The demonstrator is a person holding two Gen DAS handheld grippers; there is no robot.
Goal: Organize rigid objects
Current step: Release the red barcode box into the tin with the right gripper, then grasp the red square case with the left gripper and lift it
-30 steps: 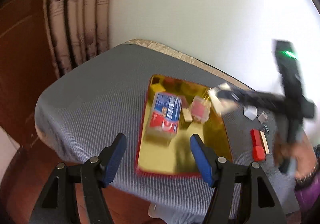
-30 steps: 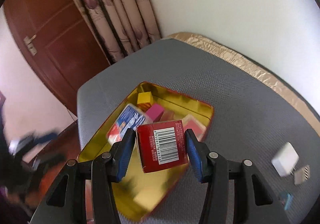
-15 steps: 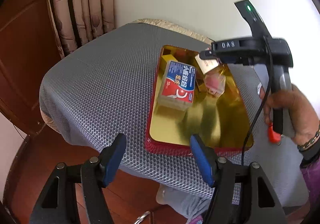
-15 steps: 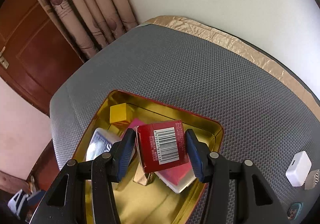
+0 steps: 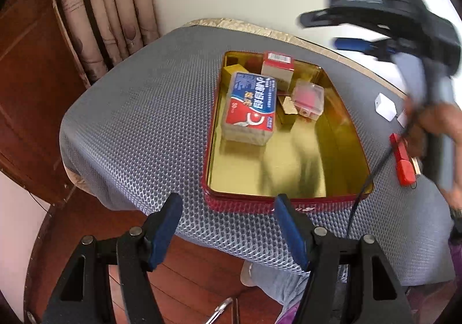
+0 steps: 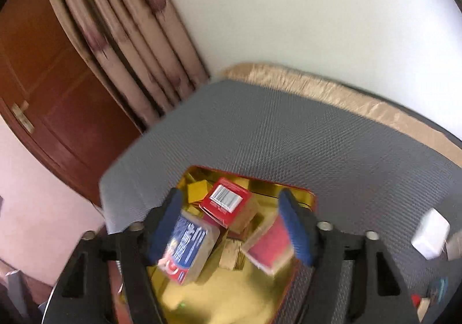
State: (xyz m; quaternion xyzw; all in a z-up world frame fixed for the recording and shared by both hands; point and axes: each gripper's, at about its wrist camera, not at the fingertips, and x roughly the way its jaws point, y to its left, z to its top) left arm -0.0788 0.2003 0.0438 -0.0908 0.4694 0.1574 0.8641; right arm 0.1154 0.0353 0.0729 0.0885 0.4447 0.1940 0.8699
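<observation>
A red tin with a gold inside [image 5: 288, 199] [image 6: 311, 199] lies on the grey mat. In it are a blue and red box [image 5: 250, 104] [image 6: 184, 246], a red barcode box [image 5: 277, 66] [image 6: 226, 202] at the far end, a clear case with pink contents [image 5: 308, 100] [image 6: 270, 246], a yellow block [image 5: 232, 69] [image 6: 197, 191] and a small wooden piece [image 5: 287, 105]. My left gripper [image 5: 228, 228] is open and empty at the tin's near edge. My right gripper [image 6: 231, 225] is open and empty above the tin; it shows blurred in the left wrist view [image 5: 375, 35].
On the mat right of the tin lie a white charger [image 5: 385, 103] [image 6: 430, 233], a red stick-shaped item [image 5: 402, 159] and small bits. Curtains [image 5: 109, 11] and a brown door [image 6: 43, 78] stand beyond the table's far left. The table edge drops to a wooden floor [image 5: 187, 280].
My right gripper has opened and let go of the red barcode box, which now rests in the tin's far end. The right gripper has lifted away. My left gripper stayed open.
</observation>
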